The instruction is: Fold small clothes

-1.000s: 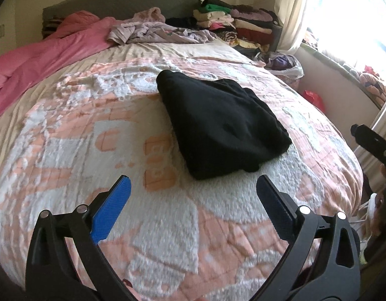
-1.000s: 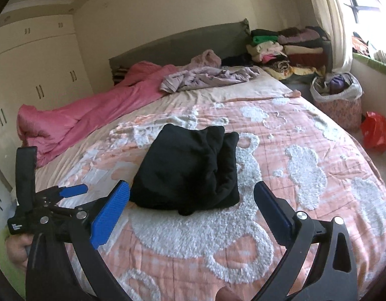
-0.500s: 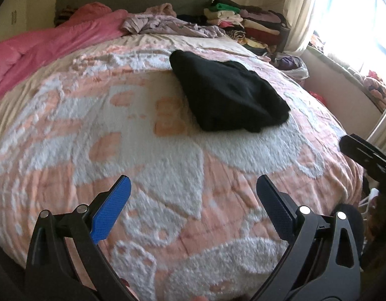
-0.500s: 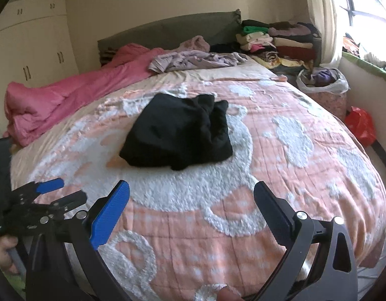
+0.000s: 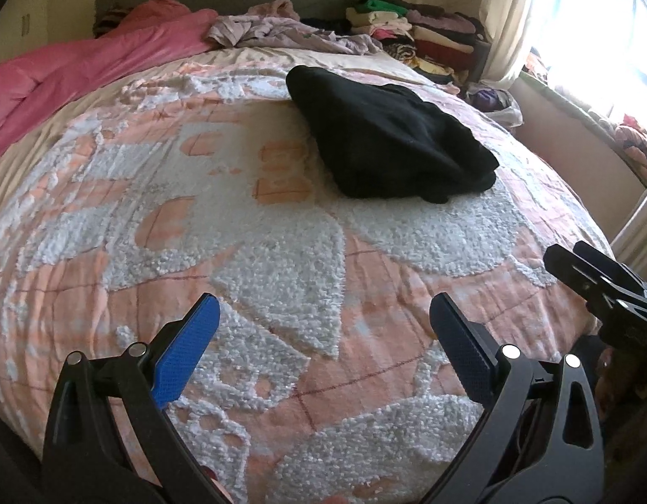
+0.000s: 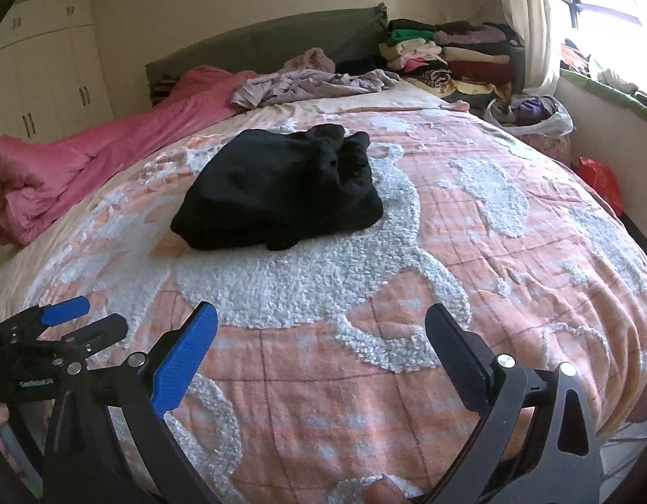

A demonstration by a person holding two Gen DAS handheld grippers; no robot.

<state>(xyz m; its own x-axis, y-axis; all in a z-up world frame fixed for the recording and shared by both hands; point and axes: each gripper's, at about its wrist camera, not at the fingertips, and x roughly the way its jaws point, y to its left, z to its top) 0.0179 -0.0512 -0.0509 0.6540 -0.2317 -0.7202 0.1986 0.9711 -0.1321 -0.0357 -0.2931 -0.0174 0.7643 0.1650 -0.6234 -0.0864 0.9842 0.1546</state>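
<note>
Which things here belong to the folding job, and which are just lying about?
Job: black garment; left gripper and right gripper, both open.
Lying about: pink duvet; lilac clothes; stacked clothes; bag.

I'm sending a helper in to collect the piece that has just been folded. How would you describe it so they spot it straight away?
Start at the bed with the peach and white textured bedspread. Near the middle of that bedspread lies a black folded garment, alone, with bare cover all round it. It is the only black piece there; the pink duvet and crumpled lilac clothes lie further back by the headboard.
</note>
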